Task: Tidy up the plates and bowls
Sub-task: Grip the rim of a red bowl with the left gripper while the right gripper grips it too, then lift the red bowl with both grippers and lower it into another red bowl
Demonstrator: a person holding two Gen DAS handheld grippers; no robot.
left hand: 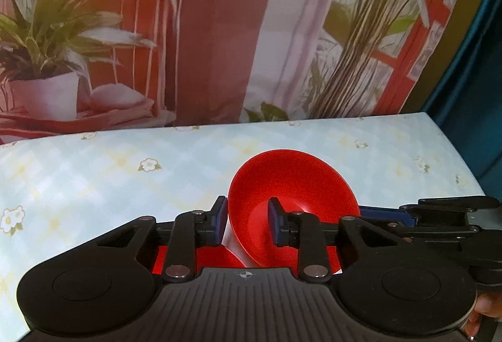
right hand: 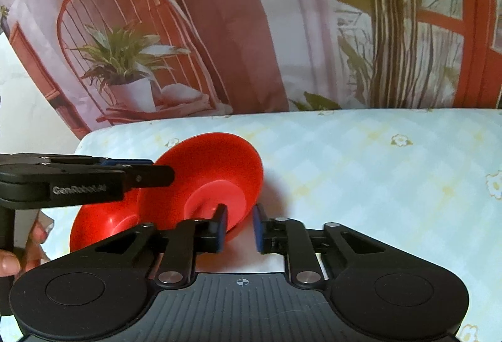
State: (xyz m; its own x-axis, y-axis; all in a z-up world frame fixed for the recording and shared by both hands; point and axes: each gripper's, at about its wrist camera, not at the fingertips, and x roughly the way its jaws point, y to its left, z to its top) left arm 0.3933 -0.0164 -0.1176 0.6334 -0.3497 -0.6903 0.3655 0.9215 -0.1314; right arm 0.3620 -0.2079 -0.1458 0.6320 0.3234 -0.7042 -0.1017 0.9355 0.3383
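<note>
A red bowl (left hand: pixel 291 185) is held tilted on its side above the table. My left gripper (left hand: pixel 247 221) has its jaws on either side of the bowl's left rim, one pad outside and one inside. The same bowl (right hand: pixel 207 172) shows in the right wrist view, with my right gripper (right hand: pixel 240 224) straddling its lower right rim. A second red bowl (right hand: pixel 103 224) lies below and left of it, partly hidden; a part of it shows in the left wrist view (left hand: pixel 216 255). The left gripper (right hand: pixel 84 179) reaches in from the left.
The table (right hand: pixel 376 172) has a pale blue checked cloth with small flowers. A printed backdrop (left hand: pixel 219 28) of a chair, potted plants and curtains hangs behind its far edge. A dark teal curtain (left hand: pixel 470 91) is at the right.
</note>
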